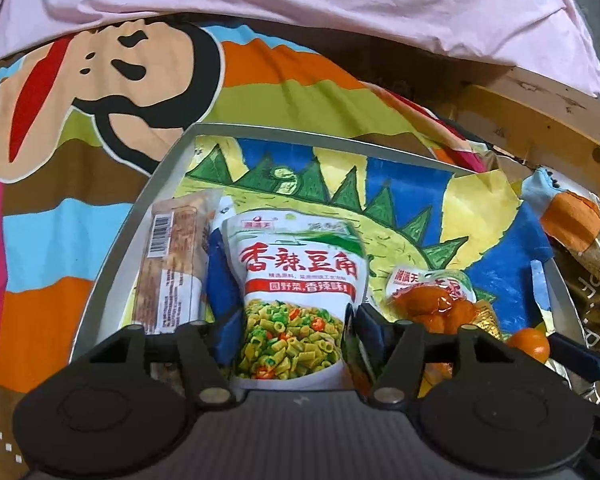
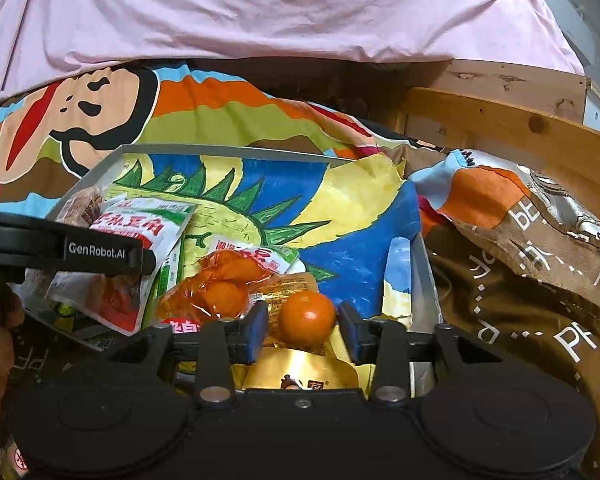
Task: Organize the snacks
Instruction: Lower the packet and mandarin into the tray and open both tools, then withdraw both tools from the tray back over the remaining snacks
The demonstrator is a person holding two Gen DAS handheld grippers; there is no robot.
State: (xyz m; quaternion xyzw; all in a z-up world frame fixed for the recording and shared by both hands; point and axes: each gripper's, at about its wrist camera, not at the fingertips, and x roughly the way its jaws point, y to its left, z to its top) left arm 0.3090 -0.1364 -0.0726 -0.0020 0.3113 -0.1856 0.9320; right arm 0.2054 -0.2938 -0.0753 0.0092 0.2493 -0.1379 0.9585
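Observation:
A grey box (image 1: 112, 256) lined with a drawn sun picture holds the snacks. In the left wrist view my left gripper (image 1: 290, 328) is shut on a white spicy bean packet (image 1: 296, 276), held over the box. A long clear biscuit packet (image 1: 172, 264) lies at the box's left wall. An orange-filled packet (image 1: 432, 300) lies to the right. In the right wrist view my right gripper (image 2: 304, 330) is open around a small orange (image 2: 307, 318) that rests on a gold packet (image 2: 300, 368). The left gripper's body (image 2: 68, 250) shows at left.
The box (image 2: 424, 264) sits on a colourful cartoon bedsheet (image 1: 60, 160). A pink blanket (image 2: 260, 12) lies behind. A wooden bed frame (image 2: 500, 120) runs at the right, with a crumpled brown printed cloth (image 2: 520, 300) beside the box.

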